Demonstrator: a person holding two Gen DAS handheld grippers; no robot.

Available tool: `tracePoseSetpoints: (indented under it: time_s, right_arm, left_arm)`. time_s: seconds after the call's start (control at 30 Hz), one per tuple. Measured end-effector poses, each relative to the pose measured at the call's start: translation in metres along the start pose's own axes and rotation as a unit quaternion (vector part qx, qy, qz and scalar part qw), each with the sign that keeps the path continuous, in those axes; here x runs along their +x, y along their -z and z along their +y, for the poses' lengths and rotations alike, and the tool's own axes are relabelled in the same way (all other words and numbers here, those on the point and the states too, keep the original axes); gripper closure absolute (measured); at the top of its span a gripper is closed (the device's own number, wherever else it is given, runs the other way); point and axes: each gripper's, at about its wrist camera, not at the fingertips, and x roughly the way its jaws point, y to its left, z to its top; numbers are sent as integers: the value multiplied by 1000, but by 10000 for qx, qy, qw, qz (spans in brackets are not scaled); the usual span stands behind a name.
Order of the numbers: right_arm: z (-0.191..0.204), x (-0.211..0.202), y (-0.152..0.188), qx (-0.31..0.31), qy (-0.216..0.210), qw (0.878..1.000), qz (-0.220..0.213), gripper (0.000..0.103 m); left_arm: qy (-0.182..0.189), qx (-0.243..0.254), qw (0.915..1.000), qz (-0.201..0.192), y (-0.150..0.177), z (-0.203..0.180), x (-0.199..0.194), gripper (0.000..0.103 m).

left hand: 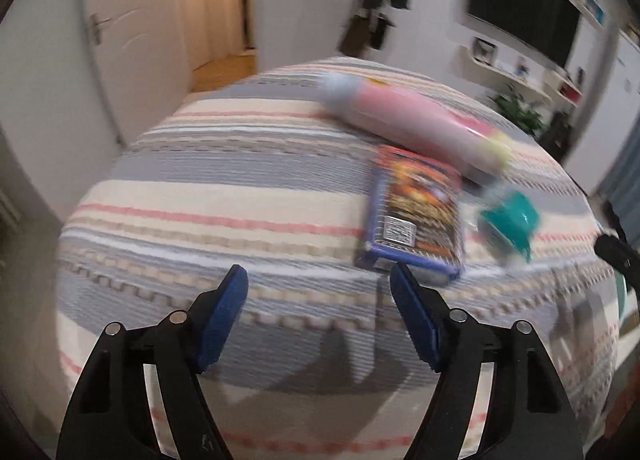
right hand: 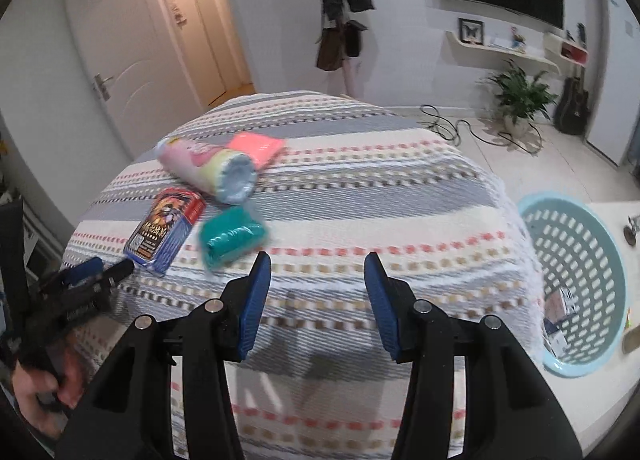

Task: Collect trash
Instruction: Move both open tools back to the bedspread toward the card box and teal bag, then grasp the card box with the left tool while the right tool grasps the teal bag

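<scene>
Both pairs of jaws stand apart with nothing between them: the left gripper [left hand: 318, 280] and the right gripper [right hand: 317, 266] hang over a striped bedspread [right hand: 360, 196]. Just beyond the left one's tips lies a blue snack box [left hand: 416, 212]. Beside it sits a crumpled teal wrapper [right hand: 232, 238], then a pink tube-shaped can [right hand: 208, 170] on its side, with a pink packet [right hand: 256, 146] touching its far end. Right of the bed, on the floor, stands a pale blue slotted basket [right hand: 576, 236]; some packaging, too small to identify, lies at its bottom.
</scene>
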Motion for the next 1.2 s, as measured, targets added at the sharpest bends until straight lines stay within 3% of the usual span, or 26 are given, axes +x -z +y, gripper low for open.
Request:
tracePoseSetpoints:
  time_s: [0.07,0.23,0.37,0.47,0.6,0.67,0.8,1.0,1.13,1.2]
  right_arm:
    - [11,3,-3,-120,-44,9999,11,58]
    - [25,15,-4,-148,-207,9995,188,58]
    - [29,25,1,88,-765,9956,541,58]
    - [32,37,2,355,-1163,9891,830,58]
    - [29,56,-3,805,-1386,9809,1100,58]
    - [28,61,-9,913,-1352,9806,1086,58]
    - [33,69,-21,1004,-1208,9817,1078,55]
    - [54,81,-36,767,-720,9897,975,47]
    - [57,84,-36,692,-469,9929,844,47]
    - [53,84,-36,844,-541,9912,860,47]
  left_arm:
    - [118,-109,9999,-35,-6,11,-3,32]
    - [1055,233,9941,-8,-23,-5,-2,22]
    - [1165,655,9905,329,-30,-33,24,21]
    - [1241,760,9890,255,-32,-43,28,27]
    - [1400,725,9874,113,-29,-38,30,36]
    - [1551,531,9864,70,-25,-28,26,43]
    - [1725,481,9837,127,-19,-21,22,46]
    - [2041,405,9777,264,-7,-3,11,44]
    - [1962,429,9792,273,-5,5,9,42]
    - [1879,492,9805,283,-7,2,8,35]
